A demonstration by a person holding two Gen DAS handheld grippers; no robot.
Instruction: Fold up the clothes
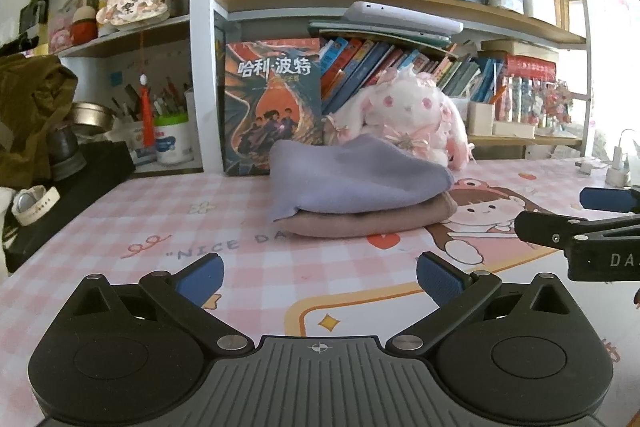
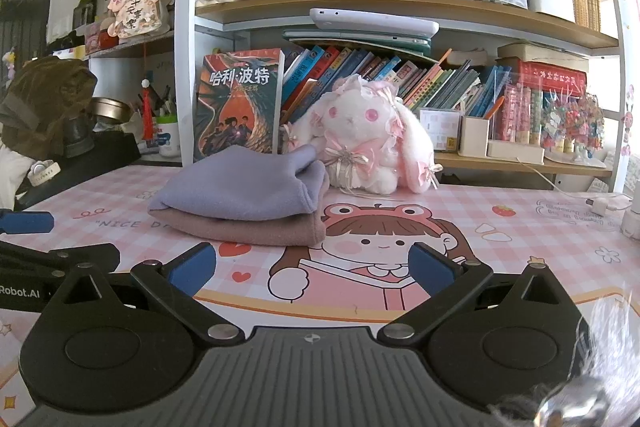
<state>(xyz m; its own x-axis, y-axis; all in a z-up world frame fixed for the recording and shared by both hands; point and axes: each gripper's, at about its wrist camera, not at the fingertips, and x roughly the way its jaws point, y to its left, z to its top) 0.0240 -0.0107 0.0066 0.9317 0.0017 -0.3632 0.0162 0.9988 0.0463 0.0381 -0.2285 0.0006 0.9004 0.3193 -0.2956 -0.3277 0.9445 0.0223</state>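
Note:
A folded lavender garment (image 1: 356, 179) (image 2: 244, 187) lies on top of a folded dusty-pink garment (image 1: 360, 221) (image 2: 256, 229) in the middle of the desk, in front of the bookshelf. My left gripper (image 1: 320, 277) stands open, low over the pink checked mat, a little short of the stack, with nothing between its blue pads. My right gripper (image 2: 312, 269) is also open and holds nothing, just right of the stack's near corner. Each gripper shows at the edge of the other's view: right gripper (image 1: 576, 215), left gripper (image 2: 40, 239).
A white plush rabbit (image 1: 408, 115) (image 2: 368, 143) sits right behind the stack, beside an upright book (image 1: 274, 107) (image 2: 238, 111). Shelves of books rise behind. A black box with a watch (image 1: 34, 203) and a brown bag (image 1: 32, 115) stand left. Charger and cable (image 2: 600, 205) lie far right.

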